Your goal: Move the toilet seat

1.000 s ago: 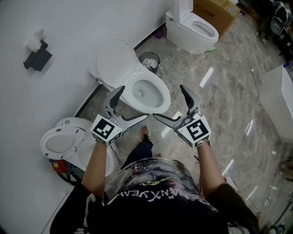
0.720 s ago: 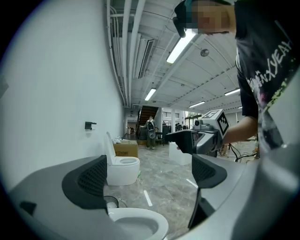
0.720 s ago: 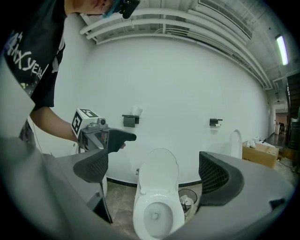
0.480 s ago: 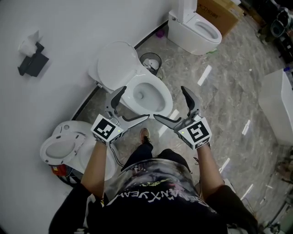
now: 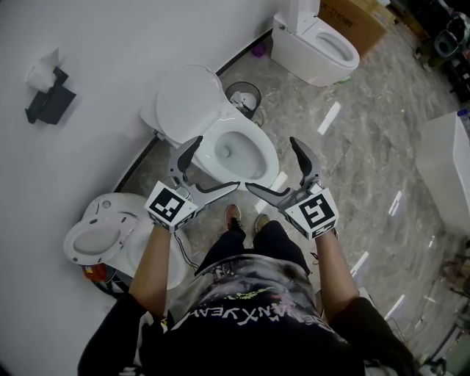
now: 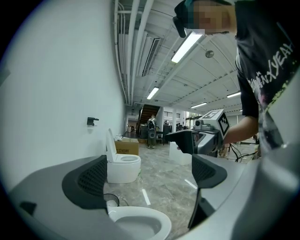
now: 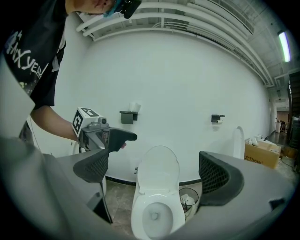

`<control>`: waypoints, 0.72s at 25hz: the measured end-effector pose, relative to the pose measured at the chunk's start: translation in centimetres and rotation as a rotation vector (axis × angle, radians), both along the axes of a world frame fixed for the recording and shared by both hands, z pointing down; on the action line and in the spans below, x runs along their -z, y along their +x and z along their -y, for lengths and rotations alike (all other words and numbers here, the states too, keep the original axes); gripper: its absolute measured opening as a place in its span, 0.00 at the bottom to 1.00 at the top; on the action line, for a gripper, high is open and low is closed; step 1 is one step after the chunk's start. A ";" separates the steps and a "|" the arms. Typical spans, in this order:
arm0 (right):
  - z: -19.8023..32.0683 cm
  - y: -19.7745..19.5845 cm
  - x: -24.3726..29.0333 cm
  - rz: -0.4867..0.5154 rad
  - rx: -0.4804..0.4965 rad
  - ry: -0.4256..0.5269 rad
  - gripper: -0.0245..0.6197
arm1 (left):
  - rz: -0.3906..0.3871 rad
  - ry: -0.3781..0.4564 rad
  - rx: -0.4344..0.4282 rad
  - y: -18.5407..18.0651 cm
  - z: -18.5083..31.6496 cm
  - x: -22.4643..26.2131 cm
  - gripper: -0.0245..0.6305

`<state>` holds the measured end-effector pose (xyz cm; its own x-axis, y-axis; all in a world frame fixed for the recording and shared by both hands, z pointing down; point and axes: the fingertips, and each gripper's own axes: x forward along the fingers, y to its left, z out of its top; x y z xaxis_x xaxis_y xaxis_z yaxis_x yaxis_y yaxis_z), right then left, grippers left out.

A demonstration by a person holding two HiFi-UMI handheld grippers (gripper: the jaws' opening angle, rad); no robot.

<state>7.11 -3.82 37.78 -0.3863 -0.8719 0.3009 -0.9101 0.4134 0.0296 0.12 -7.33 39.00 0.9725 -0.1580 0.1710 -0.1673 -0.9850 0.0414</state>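
Note:
A white toilet (image 5: 242,158) stands against the wall with its lid (image 5: 187,99) raised and the bowl open. I cannot tell whether the seat ring is raised with the lid. My left gripper (image 5: 211,167) hovers open over the bowl's near left rim. My right gripper (image 5: 273,165) hovers open over its near right rim. Neither touches the toilet. The right gripper view looks straight at the upright lid (image 7: 159,168) and bowl (image 7: 154,215) between the open jaws of the right gripper (image 7: 157,173). In the left gripper view, the left gripper (image 6: 149,176) frames the bowl's edge (image 6: 140,222).
A small waste bin (image 5: 241,95) sits beside the toilet by the wall. Another toilet (image 5: 316,44) and a cardboard box (image 5: 352,18) stand farther back, and a third toilet (image 5: 99,235) at my left. A paper holder (image 5: 50,99) hangs on the wall. My feet (image 5: 233,215) are just before the bowl.
I have stepped slightly closer; a second foot now shows before the bowl. Both grippers stay open and hold about the same place over the bowl's front.

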 end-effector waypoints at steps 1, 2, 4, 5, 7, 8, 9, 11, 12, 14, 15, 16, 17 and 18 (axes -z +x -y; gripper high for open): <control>0.0 0.1 0.0 0.004 -0.003 -0.014 0.95 | 0.001 0.000 0.003 0.1 0.0 0.0 0.87; 0.0 0.3 0.0 0.008 -0.005 -0.024 0.95 | 0.002 -0.001 0.006 0.3 0.1 -0.1 0.87; 0.2 0.8 0.1 0.010 0.002 -0.014 0.95 | 0.005 0.000 0.015 0.7 0.2 -0.1 0.87; 0.2 1.1 0.1 0.012 0.006 -0.007 0.95 | 0.007 0.001 0.020 1.0 0.2 -0.1 0.87; 0.3 1.8 0.2 0.020 0.009 -0.019 0.95 | 0.005 0.002 0.033 1.7 0.3 0.2 0.87; 0.3 2.1 0.3 0.023 0.012 -0.023 0.95 | 0.003 0.001 0.040 2.1 0.4 0.3 0.87; 0.3 2.3 0.3 0.024 0.017 -0.025 0.95 | 0.003 -0.002 0.047 2.4 0.4 0.3 0.87; 0.2 2.7 0.2 0.031 0.028 -0.028 0.95 | 0.007 -0.004 0.055 2.9 0.3 0.3 0.87; 0.1 3.0 0.1 0.037 0.031 -0.030 0.95 | 0.008 -0.004 0.057 3.2 0.2 0.3 0.87; -0.1 3.5 -0.1 0.046 0.036 -0.035 0.95 | 0.013 -0.007 0.060 3.8 -0.1 0.2 0.87; -0.2 3.7 -0.2 0.048 0.038 -0.036 0.95 | 0.017 -0.009 0.062 4.0 -0.3 0.1 0.87; -0.2 3.9 -0.3 0.050 0.043 -0.032 0.95 | 0.022 -0.012 0.064 4.2 -0.4 0.0 0.87; -0.1 4.1 -0.5 0.050 0.049 -0.021 0.95 | 0.027 -0.015 0.065 4.3 -0.5 -0.2 0.87; 0.0 4.2 -0.6 0.049 0.055 -0.010 0.95 | 0.031 -0.019 0.066 4.4 -0.5 -0.4 0.87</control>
